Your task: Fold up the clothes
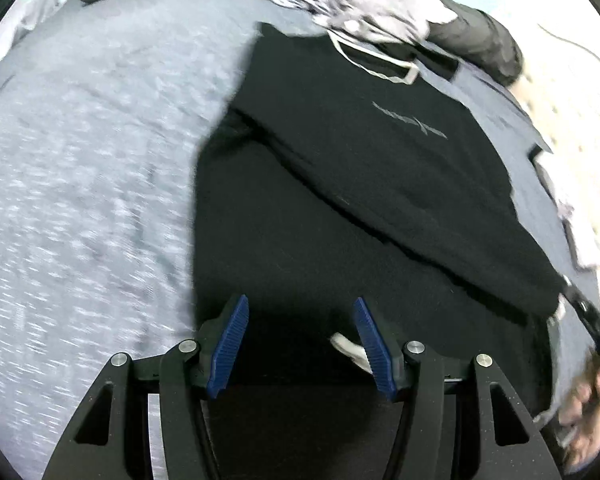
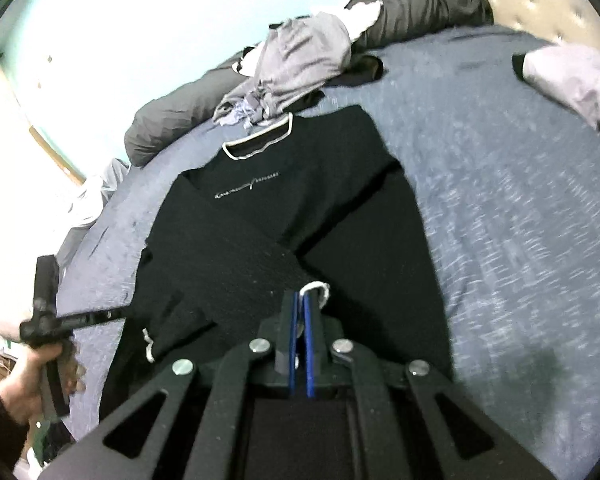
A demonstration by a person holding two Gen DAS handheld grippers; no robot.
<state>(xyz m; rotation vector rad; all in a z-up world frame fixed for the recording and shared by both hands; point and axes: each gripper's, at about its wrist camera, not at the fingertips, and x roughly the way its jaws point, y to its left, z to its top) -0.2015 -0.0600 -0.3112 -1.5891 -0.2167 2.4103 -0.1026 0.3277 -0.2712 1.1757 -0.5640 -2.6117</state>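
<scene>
Black sweater (image 2: pixel 284 208) lies flat on bed (image 2: pixel 520 220), collar far, long axis fwd; R claw (image 2: pixel 302 300) pinches white-trimmed cuff (image 2: pixel 318 289); L claw (image 1: pixel 300 316) spread, empty, above hem.

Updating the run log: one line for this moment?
black sweater: on bed, sleeves crossed | right hand-held gripper: shut on white cuff | left hand-held gripper: open

Right claw (image 2: pixel 301 300) pinched closed; left claw (image 1: pixel 300 320) gaping, angled downward.
</scene>
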